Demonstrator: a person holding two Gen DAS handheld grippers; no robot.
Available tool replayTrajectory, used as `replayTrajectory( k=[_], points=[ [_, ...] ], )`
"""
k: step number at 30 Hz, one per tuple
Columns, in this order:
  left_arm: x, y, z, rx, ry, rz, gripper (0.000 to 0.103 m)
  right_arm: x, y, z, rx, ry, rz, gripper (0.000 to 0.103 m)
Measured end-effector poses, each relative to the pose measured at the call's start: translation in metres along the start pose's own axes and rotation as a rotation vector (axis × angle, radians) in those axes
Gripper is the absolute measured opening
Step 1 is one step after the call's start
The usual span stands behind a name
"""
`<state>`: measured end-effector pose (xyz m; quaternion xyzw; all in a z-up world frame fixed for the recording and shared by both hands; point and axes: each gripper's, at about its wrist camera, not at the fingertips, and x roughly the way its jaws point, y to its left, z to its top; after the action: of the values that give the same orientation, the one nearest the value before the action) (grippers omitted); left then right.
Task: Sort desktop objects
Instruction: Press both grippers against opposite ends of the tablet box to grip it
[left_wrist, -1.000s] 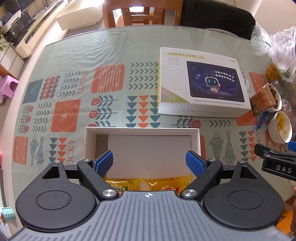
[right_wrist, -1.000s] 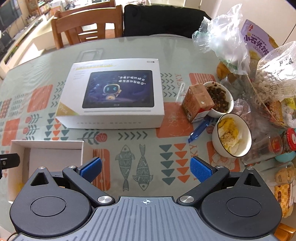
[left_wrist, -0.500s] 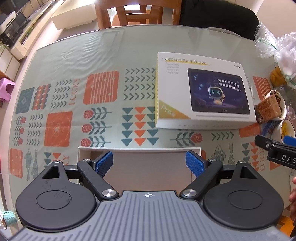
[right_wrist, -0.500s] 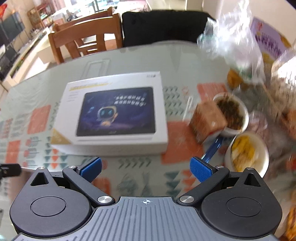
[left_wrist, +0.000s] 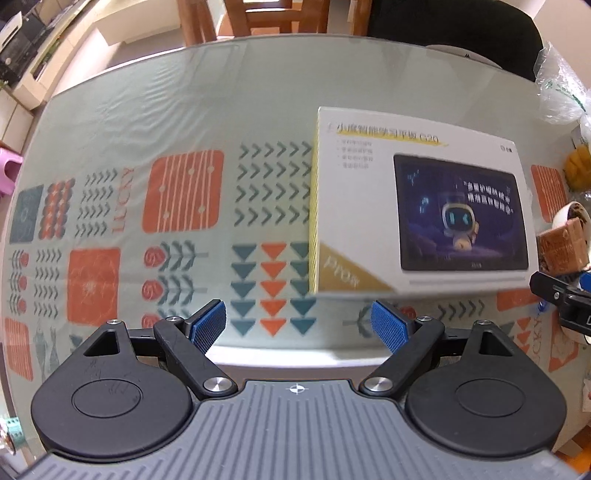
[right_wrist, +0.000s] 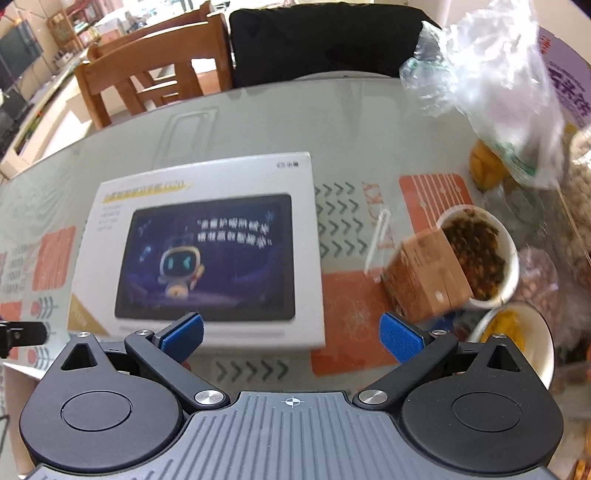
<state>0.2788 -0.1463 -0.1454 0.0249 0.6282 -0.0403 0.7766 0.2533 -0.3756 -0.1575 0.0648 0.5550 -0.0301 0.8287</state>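
The tablet box (left_wrist: 417, 206) now lies just ahead of your left gripper (left_wrist: 298, 325) and right gripper (right_wrist: 291, 336); you've left the open tray behind. Both jaws apart, empty, so it's likely your next pick.

Free cloth (left_wrist: 184, 122) left of tablet box (left_wrist: 354, 206); bowls (right_wrist: 506, 266), bags (right_wrist: 491, 74) crowd its right.

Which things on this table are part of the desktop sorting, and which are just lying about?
Job: tablet box, left gripper, right gripper, both open.

Lying about: brown carton, bowl of dark food, bowl of yellow food, plastic bags.
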Motion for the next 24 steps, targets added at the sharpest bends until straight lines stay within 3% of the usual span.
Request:
replayTrajectory(
  k=[13, 24],
  points=[
    [0.052, -0.006, 0.042, 0.019, 0.040, -0.040, 0.103, 0.056, -0.011, 0.057, -0.027, 0.001, 0.071, 0.103],
    [0.080, 0.001, 0.062, 0.057, 0.058, -0.186, 0.103, 0.092, -0.024, 0.077, -0.001, 0.050, 0.171, 0.103]
  ],
)
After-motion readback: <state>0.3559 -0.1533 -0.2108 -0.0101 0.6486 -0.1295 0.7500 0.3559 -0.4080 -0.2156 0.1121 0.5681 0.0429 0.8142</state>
